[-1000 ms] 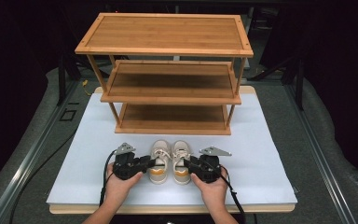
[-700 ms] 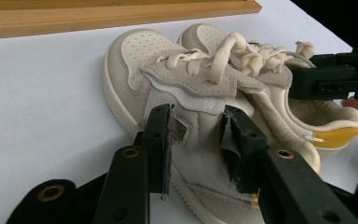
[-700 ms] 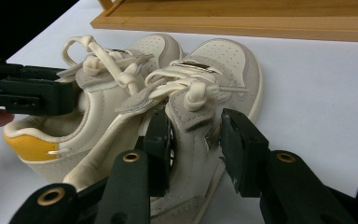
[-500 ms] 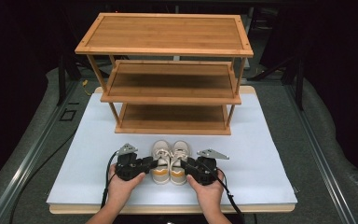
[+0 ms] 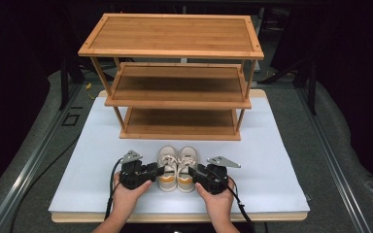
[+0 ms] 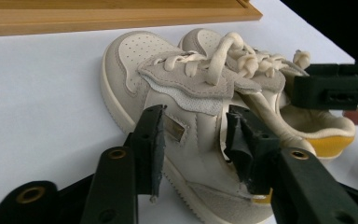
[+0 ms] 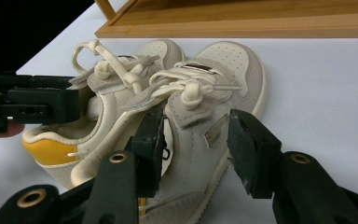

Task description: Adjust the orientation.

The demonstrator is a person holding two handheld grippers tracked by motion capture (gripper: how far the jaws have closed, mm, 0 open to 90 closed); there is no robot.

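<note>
White mat before a rack [image 5: 175, 87]: left gripper [image 5: 151, 172] and right gripper [image 5: 198, 174] straddle each shoe's [image 5: 177, 167] side wall, jaws parted, likely poised to lift the pair.

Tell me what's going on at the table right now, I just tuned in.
A person holds a gripper in each hand at a pair of small cream shoes on the white mat, in front of a bare three-tier wooden rack. The left gripper straddles the left shoe, the right gripper the right shoe. Both sets of jaws are open around the shoes' sides; neither looks clamped yet.
</note>
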